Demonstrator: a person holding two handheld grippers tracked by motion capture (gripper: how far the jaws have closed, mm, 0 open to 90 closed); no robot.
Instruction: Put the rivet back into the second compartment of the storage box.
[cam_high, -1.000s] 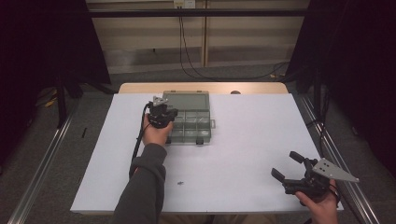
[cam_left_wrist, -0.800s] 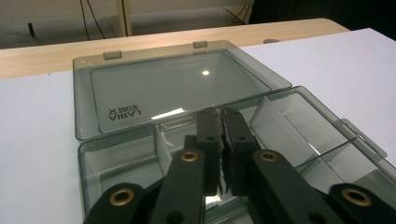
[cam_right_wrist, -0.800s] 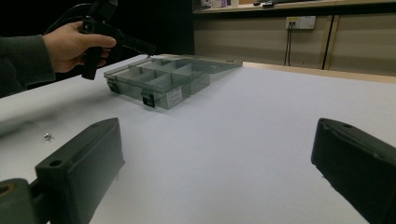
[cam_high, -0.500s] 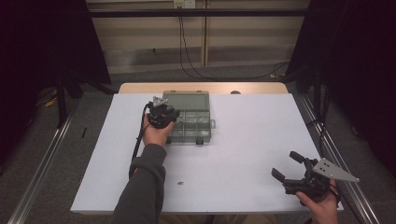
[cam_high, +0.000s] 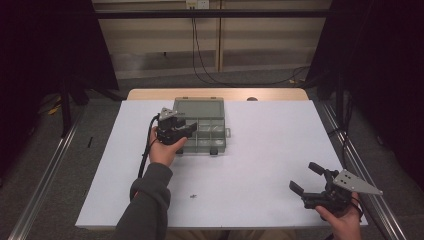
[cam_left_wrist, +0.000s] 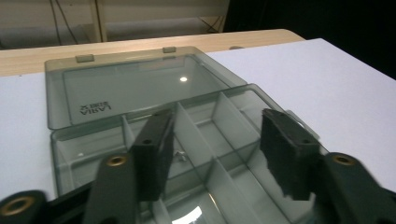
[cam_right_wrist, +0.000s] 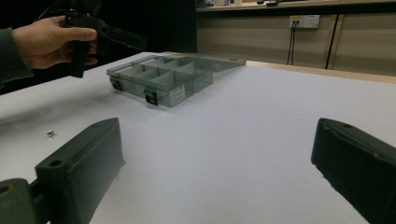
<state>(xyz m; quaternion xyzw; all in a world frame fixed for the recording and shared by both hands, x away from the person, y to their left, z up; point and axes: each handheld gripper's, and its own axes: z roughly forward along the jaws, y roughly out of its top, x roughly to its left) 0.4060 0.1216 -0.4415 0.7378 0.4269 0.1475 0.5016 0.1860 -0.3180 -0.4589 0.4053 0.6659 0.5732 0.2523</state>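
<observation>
The compartment box sits open on the far middle of the white surface, its clear lid laid flat behind it toward the surface's far edge. Dividers split the tray into cells, and a small screw lies in one of the cells near the tray's left side. The box's front wall carries two dark latches and faces the person.

The left tool hangs over the tray's left end, tilted down into it; its jaws have just been opening and stand spread apart, with nothing pinched between them, the screw lying loose in the cell below. The left hand grips the tool from behind, forearm and grey sleeve reaching in from the near edge.

To the right of the box the surface is bare and wide, with plenty of room between box and right edge. A second small screw lies alone near the front, well apart from the box.

The right tool rests low by the near right corner, held by the right hand, jaws spread wide and pointing toward the box, holding nothing.
</observation>
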